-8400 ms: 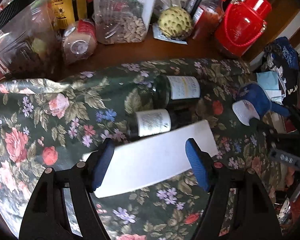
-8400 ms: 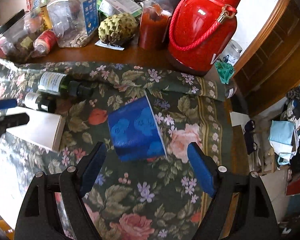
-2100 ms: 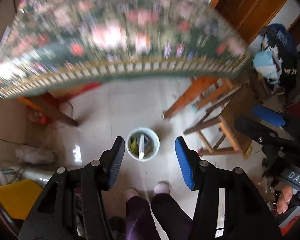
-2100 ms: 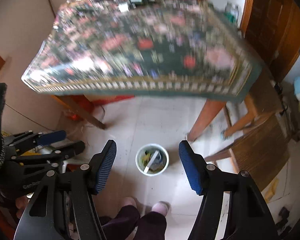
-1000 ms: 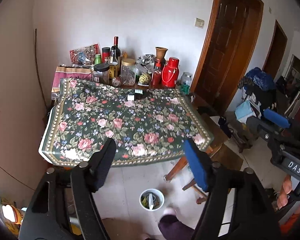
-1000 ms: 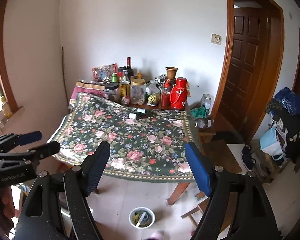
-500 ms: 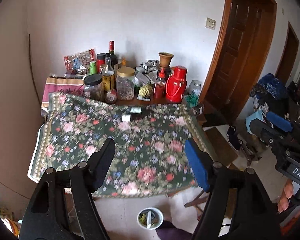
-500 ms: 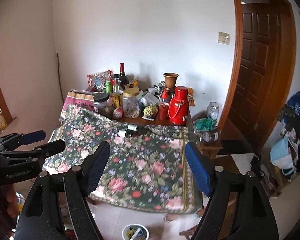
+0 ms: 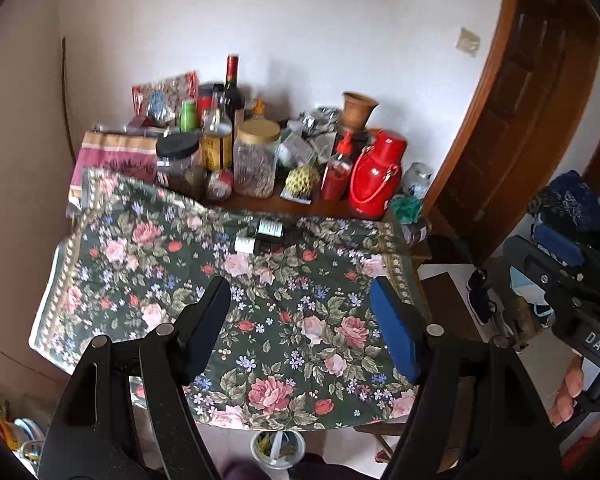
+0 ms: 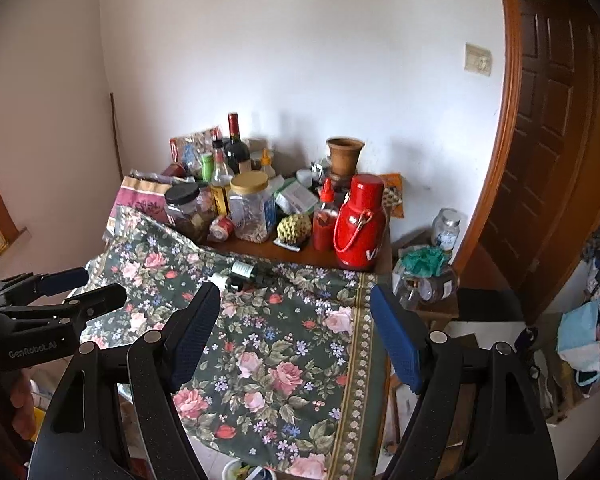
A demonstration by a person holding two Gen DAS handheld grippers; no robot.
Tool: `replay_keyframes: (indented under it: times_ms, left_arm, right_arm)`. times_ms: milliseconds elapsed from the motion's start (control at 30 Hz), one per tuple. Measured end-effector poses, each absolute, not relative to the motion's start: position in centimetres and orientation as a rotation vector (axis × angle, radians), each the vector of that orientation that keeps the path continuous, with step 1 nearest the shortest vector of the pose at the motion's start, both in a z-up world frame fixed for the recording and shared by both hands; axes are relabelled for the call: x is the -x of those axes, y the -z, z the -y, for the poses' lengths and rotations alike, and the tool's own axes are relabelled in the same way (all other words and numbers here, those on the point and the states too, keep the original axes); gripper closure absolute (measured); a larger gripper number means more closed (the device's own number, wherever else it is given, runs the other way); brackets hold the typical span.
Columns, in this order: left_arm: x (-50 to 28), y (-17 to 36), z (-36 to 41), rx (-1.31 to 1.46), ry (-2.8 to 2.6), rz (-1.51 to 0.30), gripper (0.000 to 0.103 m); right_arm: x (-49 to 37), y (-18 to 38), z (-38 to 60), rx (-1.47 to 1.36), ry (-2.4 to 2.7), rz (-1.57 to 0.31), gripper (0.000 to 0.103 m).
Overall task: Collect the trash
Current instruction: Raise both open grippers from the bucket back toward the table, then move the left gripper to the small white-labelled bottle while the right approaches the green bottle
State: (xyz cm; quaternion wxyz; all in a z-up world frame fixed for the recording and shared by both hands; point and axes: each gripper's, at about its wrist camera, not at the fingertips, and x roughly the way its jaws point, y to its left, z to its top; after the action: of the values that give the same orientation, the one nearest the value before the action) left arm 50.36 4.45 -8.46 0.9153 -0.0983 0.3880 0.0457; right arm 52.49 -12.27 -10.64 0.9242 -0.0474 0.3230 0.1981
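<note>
Two small bottles (image 9: 260, 236) lie side by side on the flowered cloth (image 9: 292, 320), toward the far side of the tabletop (image 9: 260, 203). A white bin (image 9: 276, 450) with trash stands on the floor below the near edge of the cloth. Behind the bottles stand jars, a red flask (image 9: 374, 176) and a wine bottle (image 9: 233, 92). The left hand-held gripper (image 9: 300, 328) is open and empty above the cloth. The right hand-held gripper (image 10: 296, 336) is also open and holds nothing.
</note>
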Motion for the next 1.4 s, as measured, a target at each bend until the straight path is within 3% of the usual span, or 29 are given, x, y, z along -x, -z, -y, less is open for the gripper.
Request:
replay_keyframes:
  times_ms: [333, 800, 1200, 1300, 1400]
  left_arm:
    - [-58.1, 14.8, -9.9, 0.261, -0.132, -0.916, 0.032]
    - [-73.4, 29.1, -16.8, 0.379, 0.037, -1.169, 0.032]
    - [-75.6, 32.4, -15.4, 0.284, 0.135, -1.158, 0.031]
    - [-75.1, 32.3, -15.6, 0.289, 0.172, -1.142, 0.041]
    - [-74.5, 32.1, -16.8, 0.34, 0.197, -1.158, 0.044]
  right_arm:
    - [-57.9, 14.6, 10.0, 0.07, -0.358, -0.783, 0.029]
    - [-66.2, 22.1, 4.5, -0.018, -0.202, -0.99, 0.029]
    - [-70.9, 24.2, 1.3, 0.066, -0.244, -0.994, 0.029]
    - [-71.9, 24.6, 0.2, 0.1, -0.277, -1.001, 0.029]
    - [-73.1, 25.4, -1.1, 0.115, -0.331, -1.024, 0.029]
